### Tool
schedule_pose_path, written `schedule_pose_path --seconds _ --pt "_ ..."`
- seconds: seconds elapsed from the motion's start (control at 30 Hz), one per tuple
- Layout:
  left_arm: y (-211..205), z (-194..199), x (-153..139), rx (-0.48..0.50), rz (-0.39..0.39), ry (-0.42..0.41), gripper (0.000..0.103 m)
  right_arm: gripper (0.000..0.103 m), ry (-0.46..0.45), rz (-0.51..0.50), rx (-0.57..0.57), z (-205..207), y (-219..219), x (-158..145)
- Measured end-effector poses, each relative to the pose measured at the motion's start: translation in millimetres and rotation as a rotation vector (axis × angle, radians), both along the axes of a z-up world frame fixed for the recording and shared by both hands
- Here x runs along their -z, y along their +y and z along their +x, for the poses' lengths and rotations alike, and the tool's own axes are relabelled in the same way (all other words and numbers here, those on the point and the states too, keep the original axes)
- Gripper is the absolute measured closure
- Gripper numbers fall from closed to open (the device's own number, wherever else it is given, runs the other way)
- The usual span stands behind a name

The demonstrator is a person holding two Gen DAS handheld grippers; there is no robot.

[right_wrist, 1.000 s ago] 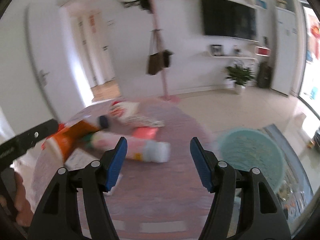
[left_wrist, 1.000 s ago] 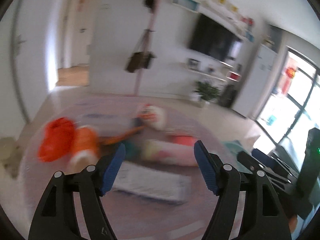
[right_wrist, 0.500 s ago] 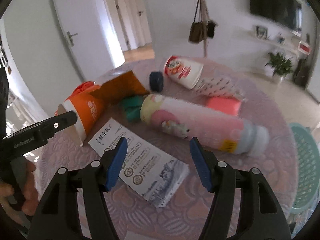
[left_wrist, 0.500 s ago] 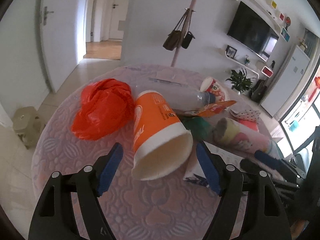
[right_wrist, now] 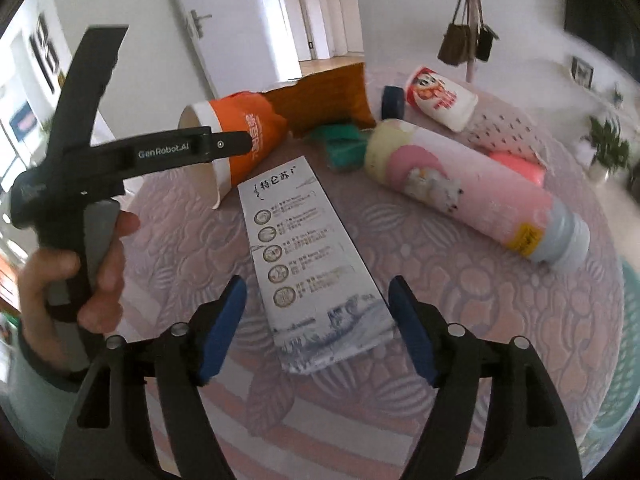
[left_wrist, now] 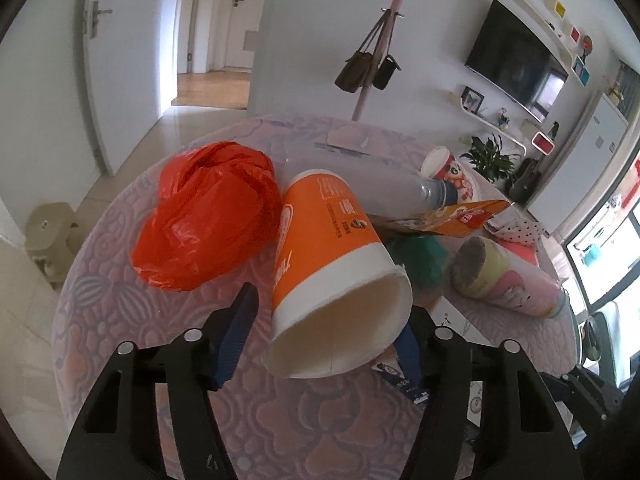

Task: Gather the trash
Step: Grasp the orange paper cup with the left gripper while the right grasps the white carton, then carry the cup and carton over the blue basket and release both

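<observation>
One orange paper cup point(left_wrist: 332, 256) lies on its side between your left gripper point(left_wrist: 324, 334)'s spread fingers. Red bag point(left_wrist: 208, 216) crowds its left, clear bottle point(left_wrist: 376, 178) behind. Your right gripper point(right_wrist: 316, 324), also spread, straddles a flat printed carton point(right_wrist: 308, 256); pink bottle point(right_wrist: 472, 196) lies beside it on the table point(right_wrist: 460, 300).

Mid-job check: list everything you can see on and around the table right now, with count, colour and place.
paper cup: 1, orange and white, on its side between the left jaws
plastic bag: 1, red, left of the cup
flat carton: 1, white, printed, between the right jaws
tall bottle: 1, pink, lying right of the carton
small cup: 1, white and red, far side
snack wrapper: 1, orange, behind the paper cup
basket: 1, teal, beside the table
left gripper: open around the cup
right gripper: open
</observation>
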State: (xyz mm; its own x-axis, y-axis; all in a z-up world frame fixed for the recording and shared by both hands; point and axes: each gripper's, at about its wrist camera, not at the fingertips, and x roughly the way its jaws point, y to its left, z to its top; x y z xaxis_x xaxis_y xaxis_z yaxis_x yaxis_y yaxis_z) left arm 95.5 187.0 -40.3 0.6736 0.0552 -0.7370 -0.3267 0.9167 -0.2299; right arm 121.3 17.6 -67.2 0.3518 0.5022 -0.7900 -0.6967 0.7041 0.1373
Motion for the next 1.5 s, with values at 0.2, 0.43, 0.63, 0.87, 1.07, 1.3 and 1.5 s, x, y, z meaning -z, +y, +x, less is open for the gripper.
schedule_pose_path --seconds 0.2,0.43,0.63,0.87,1.07,1.3,1.5 --pt "8 -3 2 -0.004 -0.011 0.000 0.051 0.033 -0.021 -0.043 0.012 6 25 11" --pt "2 -10 2 0.006 0.004 -0.013 0.063 0.052 -0.091 -0.051 0.048 -1 16 4" --pt "-7 -39 -19 0.018 0.003 -0.119 0.065 0.053 -0.133 -0.010 0.084 -10 -8 -16" --pt "-30 -68 -65 0.072 0.011 -0.269 0.065 0.053 -0.225 0.051 0.158 -21 -35 -59" --pt "-73 -63 -91 0.161 0.024 -0.336 0.065 0.053 -0.286 0.076 0.265 -16 -78 -83" --pt "-127 -33 -98 0.284 0.002 -0.353 0.064 0.053 -0.348 0.074 0.435 -1 -143 -94" --pt "-185 7 -93 0.397 0.004 -0.322 0.064 0.053 -0.338 0.103 0.620 21 -219 -91"
